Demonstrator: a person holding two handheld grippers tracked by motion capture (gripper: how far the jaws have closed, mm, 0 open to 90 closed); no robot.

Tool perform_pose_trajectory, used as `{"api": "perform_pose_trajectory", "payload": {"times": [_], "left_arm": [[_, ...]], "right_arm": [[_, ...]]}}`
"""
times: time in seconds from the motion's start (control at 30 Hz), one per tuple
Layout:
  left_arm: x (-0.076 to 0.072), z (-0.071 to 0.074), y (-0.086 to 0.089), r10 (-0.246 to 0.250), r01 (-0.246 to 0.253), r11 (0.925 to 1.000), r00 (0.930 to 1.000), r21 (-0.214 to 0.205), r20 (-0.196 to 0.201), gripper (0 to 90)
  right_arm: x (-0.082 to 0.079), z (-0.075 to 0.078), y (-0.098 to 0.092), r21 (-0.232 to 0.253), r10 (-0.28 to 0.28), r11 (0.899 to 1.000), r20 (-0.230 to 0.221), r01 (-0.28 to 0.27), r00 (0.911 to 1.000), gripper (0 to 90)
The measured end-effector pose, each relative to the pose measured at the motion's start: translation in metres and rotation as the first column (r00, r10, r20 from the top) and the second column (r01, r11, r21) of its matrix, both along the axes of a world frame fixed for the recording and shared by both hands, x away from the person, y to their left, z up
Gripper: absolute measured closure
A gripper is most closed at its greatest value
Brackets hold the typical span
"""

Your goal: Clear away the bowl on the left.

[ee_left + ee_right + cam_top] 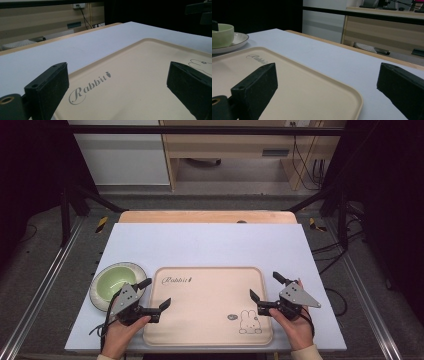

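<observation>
A white table carries everything; on it, across the span between the two grippers, lies a beige tray, flat, its rim raised and its corners rounded. The left gripper sits at the tray's left edge, held in a hand that comes in from the bottom of the high view; its jaws are spread wide with nothing between the pads; one jaw reaches out over the tray's left rim, the other points toward the bowl just beyond it. In the left gripper view the tray's floor lies in the gap between the jaws and past them, the script word "Rabbit" just ahead of the left-hand jaw, and part of a rabbit drawing just above the right-hand jaw.

The right gripper sits at the tray's right edge, in the other hand; its jaws are also spread wide and grip nothing; the nearer jaw hangs over the tray's right rim, the farther one stands beyond the rim over the bare table. In the right gripper view the tray's corner falls between the jaws, the left-hand jaw over the tray, the right-hand jaw over the white top.

A green bowl stands in a white plate, just beside the left gripper's outer jaw, off the tray and close to its left rim; in the right gripper view it sits far beyond the left-hand jaw.
</observation>
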State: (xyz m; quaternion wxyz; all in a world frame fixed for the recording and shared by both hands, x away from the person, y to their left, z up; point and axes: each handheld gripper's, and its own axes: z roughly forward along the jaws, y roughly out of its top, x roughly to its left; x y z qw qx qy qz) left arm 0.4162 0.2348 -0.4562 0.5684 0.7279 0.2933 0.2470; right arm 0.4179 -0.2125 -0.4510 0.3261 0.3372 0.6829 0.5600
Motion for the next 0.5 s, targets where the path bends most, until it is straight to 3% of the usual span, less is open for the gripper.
{"api": "perform_pose_trajectory", "payload": {"times": [0.23,0.5], "left_arm": [[-0.001,0.007,0.004,0.022,-0.022,0.9997,0.9998,-0.009,0.004,5.0],[0.007,0.022,0.022,0.092,-0.092,0.9957,0.9956,-0.006,0.02,5.9]], "right_arm": [[-0.003,0.002,-0.001,0.009,-0.004,1.0,0.006,0.004,1.0,3.1],[-0.004,0.002,0.002,-0.004,-0.011,1.0,0.002,0.011,0.9999,3.4]]}}
